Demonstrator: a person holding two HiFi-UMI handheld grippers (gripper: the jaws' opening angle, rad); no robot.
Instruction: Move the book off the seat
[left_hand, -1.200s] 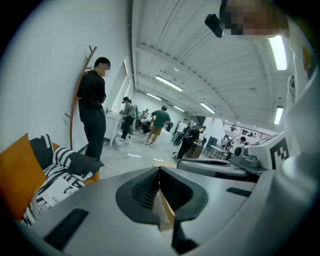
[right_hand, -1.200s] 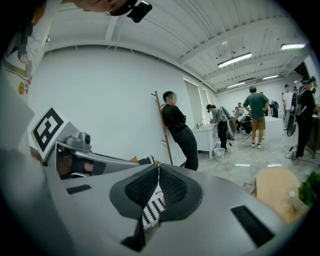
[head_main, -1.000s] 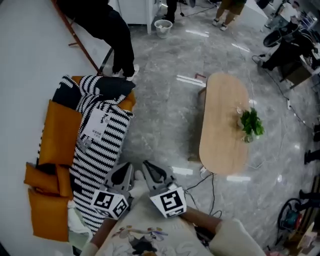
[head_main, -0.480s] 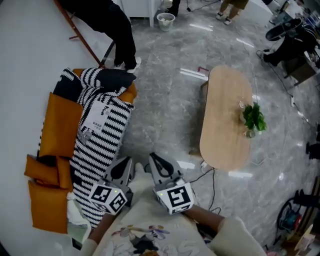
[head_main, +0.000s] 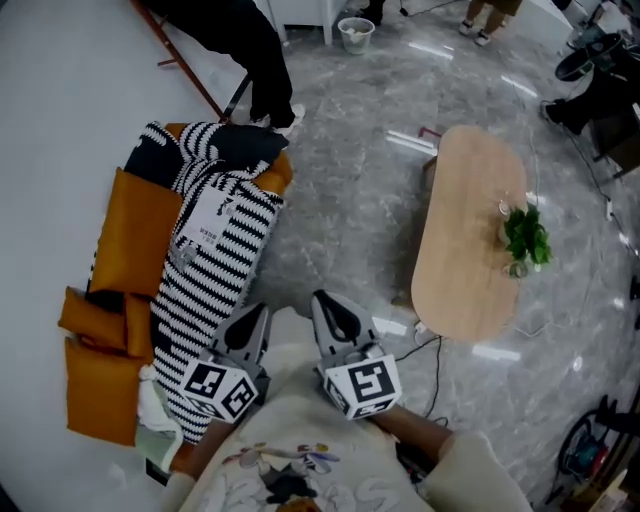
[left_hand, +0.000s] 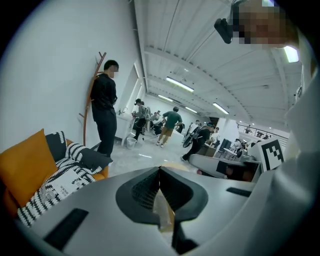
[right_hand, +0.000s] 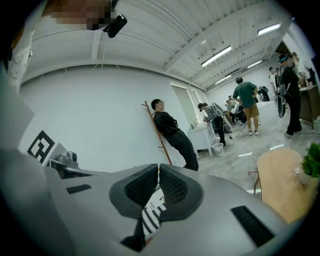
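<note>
A white book (head_main: 213, 225) lies on a black-and-white striped blanket (head_main: 205, 290) spread over the orange sofa (head_main: 135, 235) at the left of the head view. Both grippers are held close to the person's chest, short of the sofa's near end. My left gripper (head_main: 258, 318) is shut with nothing in it, and its tips meet (left_hand: 159, 170) in the left gripper view, where the book (left_hand: 56, 184) shows low at the left. My right gripper (head_main: 325, 305) is also shut and empty (right_hand: 159, 170), with striped blanket (right_hand: 150, 216) showing under its jaws.
An oval wooden coffee table (head_main: 470, 250) with a small potted plant (head_main: 526, 236) stands to the right across grey marble floor. A person in black (head_main: 250, 50) stands at the sofa's far end beside a wooden rack. Cables (head_main: 430, 350) lie near the table's near end.
The head view has drifted, so the sofa and table sit a little further right and lower. Both grippers stay shut near the chest and have edged slightly right.
</note>
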